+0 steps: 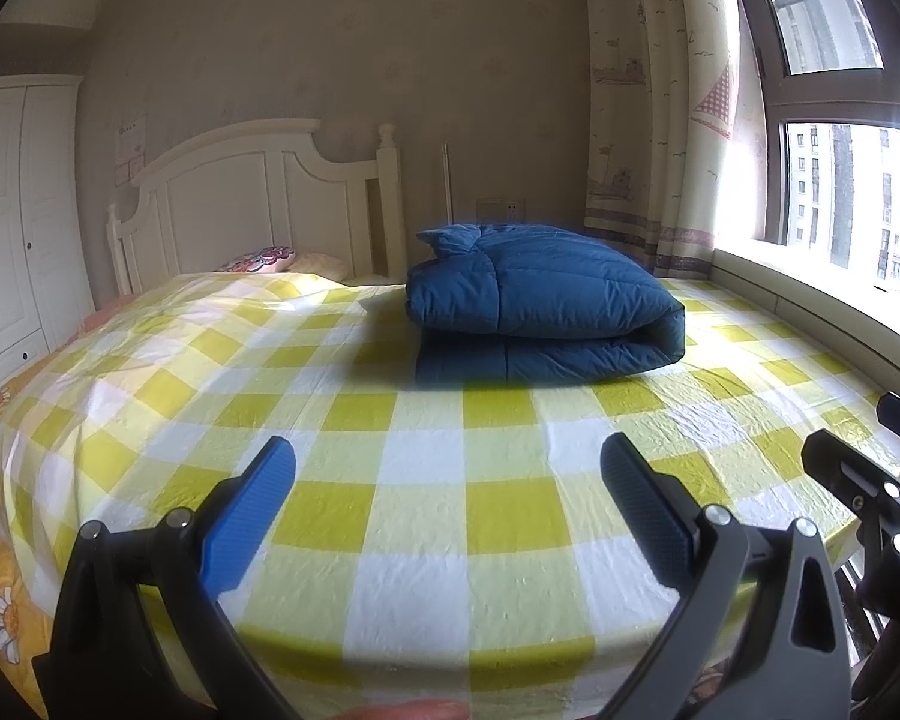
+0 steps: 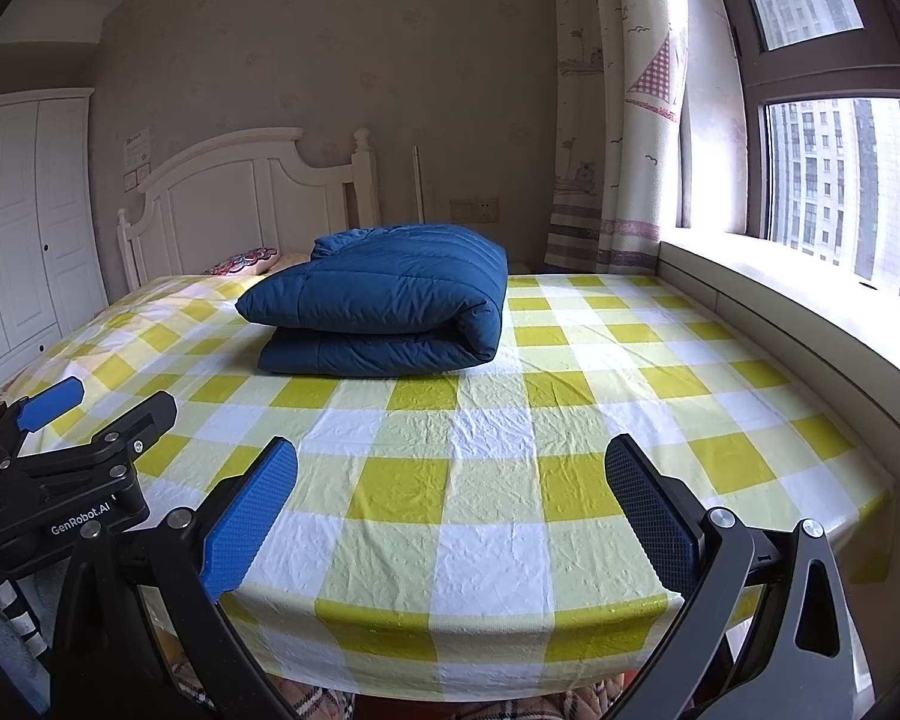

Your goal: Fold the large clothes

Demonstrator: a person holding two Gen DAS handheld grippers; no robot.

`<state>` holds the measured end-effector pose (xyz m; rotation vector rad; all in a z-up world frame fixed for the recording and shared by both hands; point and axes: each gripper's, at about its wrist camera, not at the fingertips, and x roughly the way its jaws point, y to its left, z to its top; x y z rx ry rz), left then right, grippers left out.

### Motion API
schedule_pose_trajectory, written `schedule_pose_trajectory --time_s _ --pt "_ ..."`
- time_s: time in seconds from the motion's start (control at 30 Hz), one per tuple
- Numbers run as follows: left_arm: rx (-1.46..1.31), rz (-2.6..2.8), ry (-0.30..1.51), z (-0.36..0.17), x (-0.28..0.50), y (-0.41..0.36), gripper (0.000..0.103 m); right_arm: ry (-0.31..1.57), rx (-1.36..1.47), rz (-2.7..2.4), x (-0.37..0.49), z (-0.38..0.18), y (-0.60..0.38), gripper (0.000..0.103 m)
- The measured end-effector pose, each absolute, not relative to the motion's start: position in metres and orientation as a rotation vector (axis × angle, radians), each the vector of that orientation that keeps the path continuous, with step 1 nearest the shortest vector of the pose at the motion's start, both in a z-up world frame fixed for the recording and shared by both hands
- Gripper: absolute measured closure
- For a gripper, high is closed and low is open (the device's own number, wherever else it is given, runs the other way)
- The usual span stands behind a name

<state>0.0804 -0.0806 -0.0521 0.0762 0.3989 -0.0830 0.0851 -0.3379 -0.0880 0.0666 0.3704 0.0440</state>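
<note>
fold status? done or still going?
Looks done: the blue padded garment lies folded over into a compact stack on the checked sheet, fold edge toward the window side. In hand: nothing; the left gripper and right gripper are both open, empty and back near the foot of the bed. Left: no other loose clothing shows on the bed, so at most a final tidy.

dark blue quilted jacket (image 1: 540,306) on a yellow-and-white checked sheet (image 1: 450,510), white headboard (image 1: 240,192)
</note>
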Motion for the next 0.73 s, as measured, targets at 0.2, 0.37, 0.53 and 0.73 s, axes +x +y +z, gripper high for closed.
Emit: schedule_pose_trajectory --time_s 0.2,0.37,0.53,0.73 --pt "0.074 -0.107 0.399 -0.051 0.084 -0.081 0.002 0.383 0.065 0.047 0.086 -0.091 -0.337 0.004" --pt "0.054 -0.131 0.406 -0.053 0.087 -0.08 0.002 0.395 0.07 0.06 0.089 -0.095 -0.334 0.004" --pt "0.041 -0.188 0.45 -0.05 0.105 -0.076 0.002 0.399 0.048 0.079 0.1 -0.09 -0.331 0.004" --pt "0.085 -0.086 0.572 -0.02 0.203 -0.018 0.002 0.441 -0.053 -0.002 0.156 -0.045 -0.393 0.004"
